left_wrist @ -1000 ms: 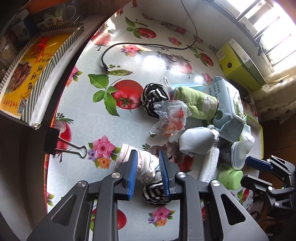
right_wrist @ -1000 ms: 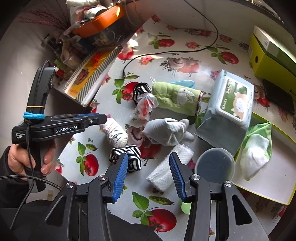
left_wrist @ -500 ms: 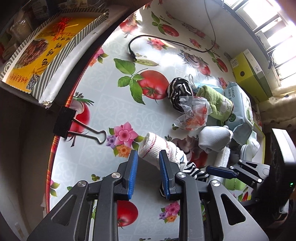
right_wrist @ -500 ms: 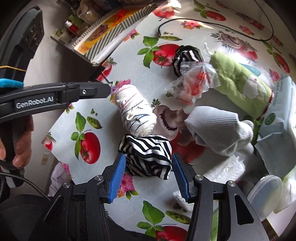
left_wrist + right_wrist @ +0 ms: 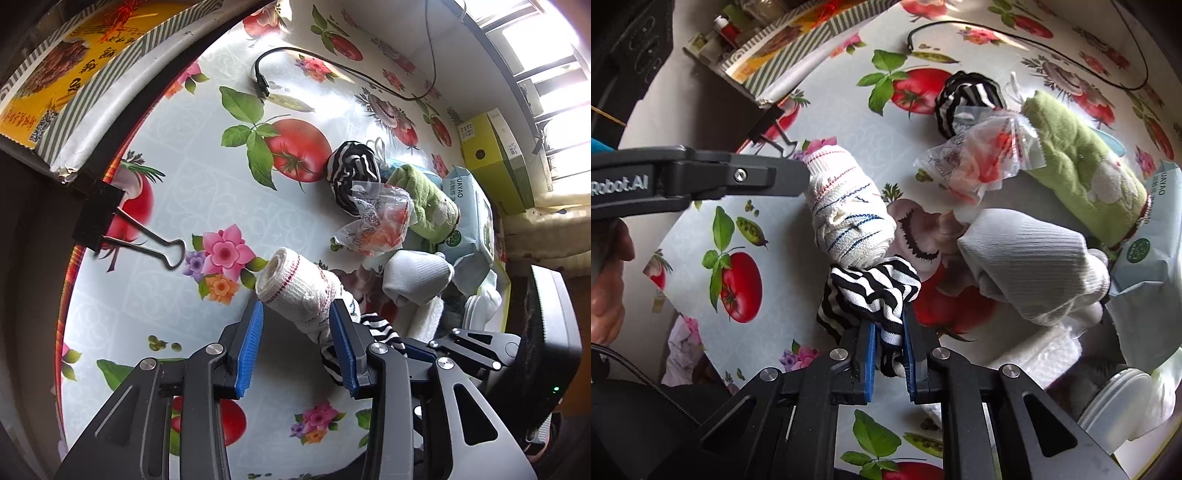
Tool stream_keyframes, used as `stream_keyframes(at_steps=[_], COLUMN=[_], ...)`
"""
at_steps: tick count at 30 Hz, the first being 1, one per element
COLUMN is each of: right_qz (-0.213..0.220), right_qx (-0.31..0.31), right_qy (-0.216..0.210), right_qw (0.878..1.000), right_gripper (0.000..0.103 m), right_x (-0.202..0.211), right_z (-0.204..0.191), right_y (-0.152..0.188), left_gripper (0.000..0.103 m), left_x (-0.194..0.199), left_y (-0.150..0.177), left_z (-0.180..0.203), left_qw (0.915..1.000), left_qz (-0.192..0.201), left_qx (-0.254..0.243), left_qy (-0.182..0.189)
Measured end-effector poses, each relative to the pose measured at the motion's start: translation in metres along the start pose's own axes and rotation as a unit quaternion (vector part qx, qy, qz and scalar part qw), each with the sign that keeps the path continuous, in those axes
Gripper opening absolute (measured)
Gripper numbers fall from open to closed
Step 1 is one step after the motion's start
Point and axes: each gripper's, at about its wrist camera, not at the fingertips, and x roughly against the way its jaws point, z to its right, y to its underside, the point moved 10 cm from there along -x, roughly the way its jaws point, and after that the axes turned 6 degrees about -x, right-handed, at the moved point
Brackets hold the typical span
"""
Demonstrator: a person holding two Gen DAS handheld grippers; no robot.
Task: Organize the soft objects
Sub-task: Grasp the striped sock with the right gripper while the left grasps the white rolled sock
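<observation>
A white rolled sock with red and blue threads [image 5: 301, 291] lies on the flowered tablecloth [image 5: 207, 192]; it also shows in the right wrist view [image 5: 849, 210]. My left gripper [image 5: 295, 332] is open with its blue pads on either side of the roll's near end. My right gripper [image 5: 889, 343] is shut on a black-and-white striped sock [image 5: 871, 291], which touches the white roll. A second striped sock [image 5: 964, 99], a green towel roll [image 5: 1082, 166] and a white sock [image 5: 1030, 254] lie further back.
A crumpled plastic bag [image 5: 982, 162] lies by the second striped sock. A wet-wipes pack [image 5: 472, 214], a yellow box [image 5: 495, 158], a black cable [image 5: 332, 70] and a binder clip [image 5: 110, 225] at the table edge are around. A round lid [image 5: 1115, 398] sits at right.
My right gripper moved in and shut on the near striped sock. My left gripper opened wider and now straddles the white roll's end.
</observation>
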Motion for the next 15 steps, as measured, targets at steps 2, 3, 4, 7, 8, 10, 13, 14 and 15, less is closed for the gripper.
stream_keyframes(at_steps=[2,3,4,7,8,10,13,14,15], right_qz=[0.015,0.022,0.028,0.044,0.048,0.058,0.071,0.074,0.078], right_qx=[-0.009,-0.016,-0.022,-0.038,-0.043,-0.054,-0.07,-0.074,-0.078], right_qy=[0.001,0.002,0.004,0.008,0.01,0.011,0.015,0.016,0.018], right_qw=[1.0,1.0,0.999,0.998,0.998,0.997,0.995,0.994,0.994], right_gripper=[0.012,0.012,0.012,0.012,0.012,0.012,0.012,0.012,0.012], right_x=[0.013,0.019,0.024,0.04,0.045,0.054,0.063,0.066,0.068], right_z=[0.005,0.009,0.012,0.023,0.027,0.034,0.04,0.043,0.045], right_y=[-0.003,-0.005,-0.006,-0.007,-0.007,-0.008,-0.009,-0.009,-0.009], left_gripper=[0.043,0.043,0.043,0.046,0.048,0.049,0.049,0.049,0.049], left_x=[-0.006,-0.008,-0.012,-0.02,-0.022,-0.029,-0.038,-0.04,-0.042], left_y=[0.0,-0.001,-0.001,-0.005,-0.008,-0.012,-0.019,-0.021,-0.024], left_z=[0.003,0.005,0.006,0.012,0.015,0.018,0.023,0.026,0.029], left_qw=[0.9999,0.9998,0.9997,0.9993,0.9992,0.9988,0.9985,0.9986,0.9988], left_qz=[-0.007,-0.01,-0.013,-0.018,-0.018,-0.022,-0.023,-0.024,-0.024], left_qx=[0.011,0.016,0.02,0.029,0.032,0.042,0.05,0.048,0.043], left_qy=[0.006,0.008,0.01,0.012,0.014,0.013,0.006,0.002,-0.001])
